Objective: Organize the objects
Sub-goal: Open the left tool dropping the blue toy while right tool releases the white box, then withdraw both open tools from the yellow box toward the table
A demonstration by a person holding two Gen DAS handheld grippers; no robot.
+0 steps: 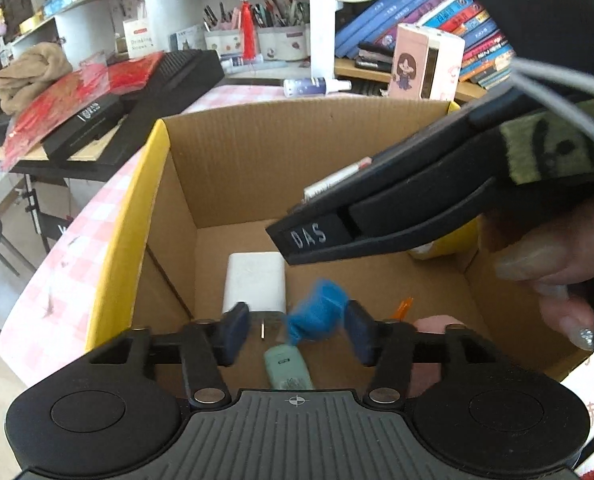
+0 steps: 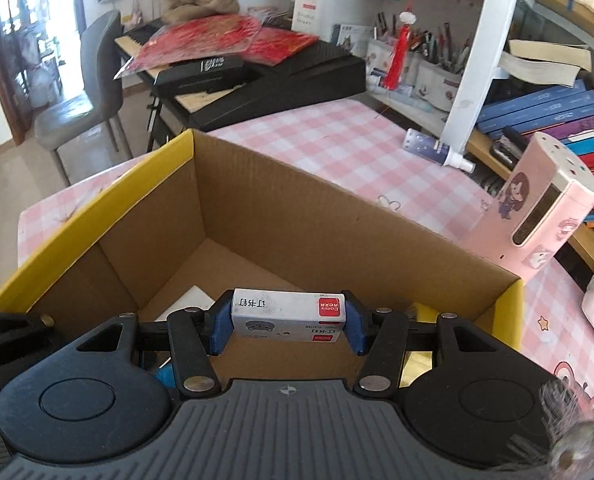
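Over the brown cardboard box (image 2: 289, 216), my right gripper (image 2: 288, 322) pinches the small white staple carton (image 2: 287, 314) end-to-end; light, crushable. Left gripper (image 1: 295, 330) stands open, blue wad (image 1: 315, 318) loose between its pads.

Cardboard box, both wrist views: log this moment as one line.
left hand-held gripper: open, blue object blurred between fingers | right hand-held gripper: shut on staple box | both over cardboard box

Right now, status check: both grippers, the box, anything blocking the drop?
Left gripper open over cardboard box, blurred blue item between jaws, not pinched. Right gripper shut on staples box above the box. Nothing blocking.
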